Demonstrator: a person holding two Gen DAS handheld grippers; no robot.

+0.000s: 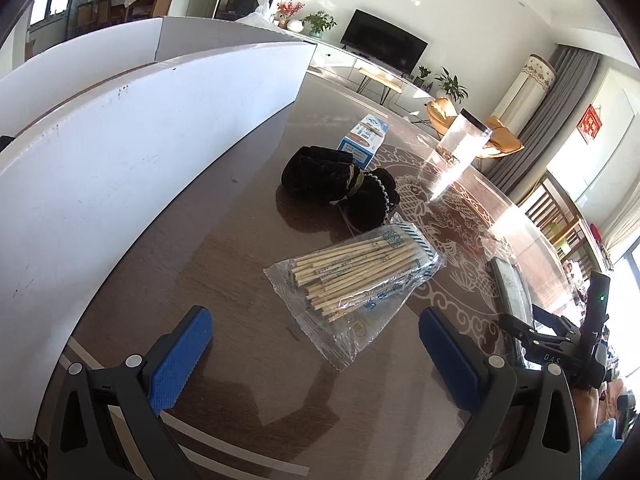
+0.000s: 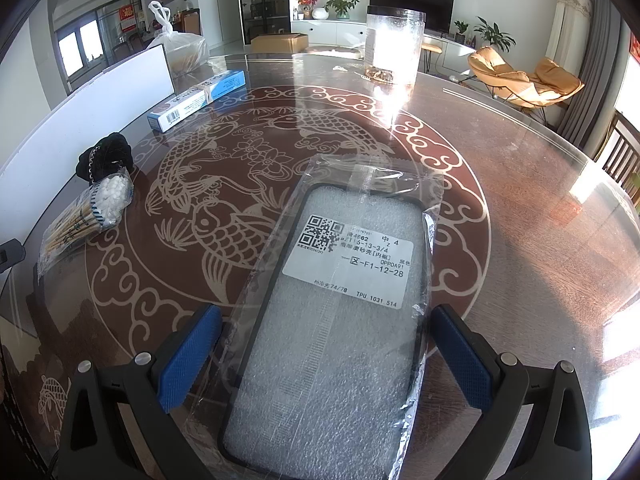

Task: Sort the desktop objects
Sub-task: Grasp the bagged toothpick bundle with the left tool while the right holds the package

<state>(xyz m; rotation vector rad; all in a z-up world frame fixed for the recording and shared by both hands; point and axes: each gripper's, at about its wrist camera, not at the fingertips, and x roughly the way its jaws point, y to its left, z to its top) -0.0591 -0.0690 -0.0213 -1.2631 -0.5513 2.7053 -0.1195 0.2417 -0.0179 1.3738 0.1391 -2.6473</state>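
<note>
Both sets of jaws are spread wide and empty.

Right gripper (image 2: pixel 326 360): the bagged phone case (image 2: pixel 336 320) lies flat on the table (image 2: pixel 520 200), filling the lower centre of the right wrist frame and running lengthwise between the two blue pads. The bag's long edges sit just inside each pad; I can't tell if the film touches them. My read: light, thin, semi-stiff TPU shell with foam inside, loose slippery film outside. I'd close across its width on the shell rim, not on the film alone, since the wrap will likely slide. Lying flat on glass, it may need a tilt to get a pad under an edge.

Left gripper (image 1: pixel 316 360): the bag of cotton swabs (image 1: pixel 352 276) lies at frame centre, just ahead of the pads and slightly right of the midline, angled toward upper right. Light, crinkly, the sticks shift inside; I'd pinch mid-bundle across the sticks.

Behind it sit a black fabric bundle (image 1: pixel 340 184) and a blue-white box (image 1: pixel 362 140). White bin wall (image 1: pixel 140 140) fills the left of the frame. A clear jar (image 2: pixel 394 44) sits at upper centre of the right view.
</note>
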